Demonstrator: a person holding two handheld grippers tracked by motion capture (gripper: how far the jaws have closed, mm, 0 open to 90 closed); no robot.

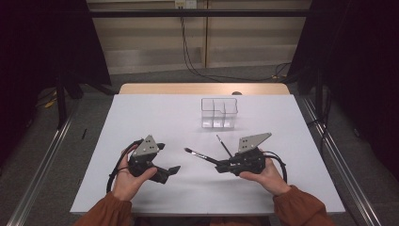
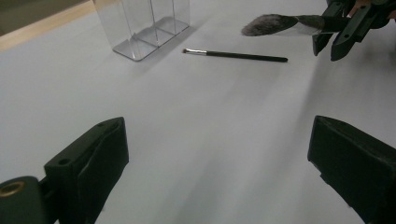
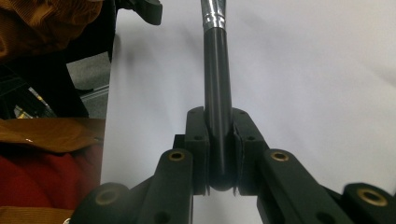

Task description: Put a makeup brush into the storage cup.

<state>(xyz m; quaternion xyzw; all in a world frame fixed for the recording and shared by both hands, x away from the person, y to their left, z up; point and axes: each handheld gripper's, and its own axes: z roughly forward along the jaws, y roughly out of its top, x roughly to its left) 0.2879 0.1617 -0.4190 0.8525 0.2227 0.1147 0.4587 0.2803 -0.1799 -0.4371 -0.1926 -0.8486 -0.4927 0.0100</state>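
Your right gripper point(image 3: 218, 140) pinches the black-handled fluffy makeup brush point(image 3: 217, 93); your left gripper point(image 2: 219, 172) is spread, empty.
Light, stiff handle, likely slippery: keep hold near its end, off the soft bristles.

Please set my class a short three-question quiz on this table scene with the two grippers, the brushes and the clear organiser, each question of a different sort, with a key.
1. True or false: the right gripper is shut on the large makeup brush.
2. Multiple choice: the thin makeup brush is (A) lying on the white table, (B) standing in the clear organiser, (C) held by the left gripper.
3. Fill in: the left gripper's jaws stand ____ with nothing between them.

Key: 1 true; 2 A; 3 open.
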